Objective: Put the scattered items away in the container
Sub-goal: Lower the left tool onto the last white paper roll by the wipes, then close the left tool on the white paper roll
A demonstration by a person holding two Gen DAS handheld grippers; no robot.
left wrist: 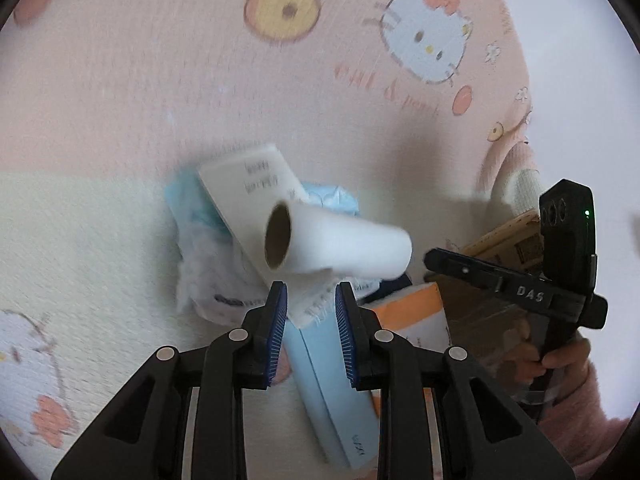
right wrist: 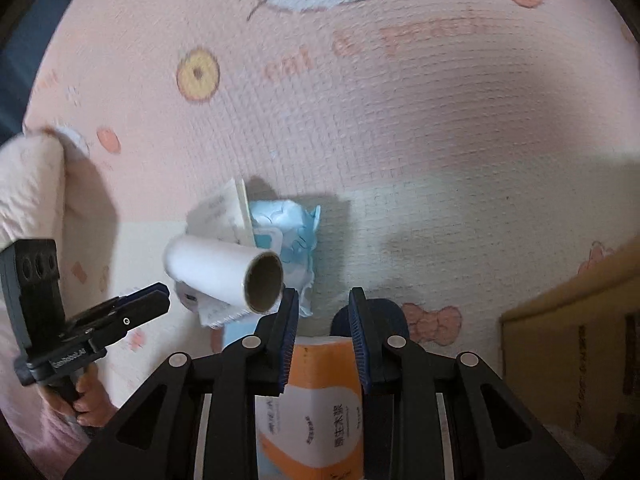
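Lying in a heap on the pink play mat (left wrist: 160, 80) are a white roll (left wrist: 340, 242), a white box (left wrist: 248, 184), a blue wipes pack (right wrist: 292, 236) and an orange tissue pack (right wrist: 320, 408), none yet in the cardboard box (right wrist: 580, 352) just beside them. Left gripper (left wrist: 311, 300) hovers part-open and empty; right gripper (right wrist: 323, 320) straddles the tissue pack, grip unclear.

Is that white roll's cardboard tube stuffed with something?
No, the white roll shows an open, hollow brown core at its end in the right wrist view.
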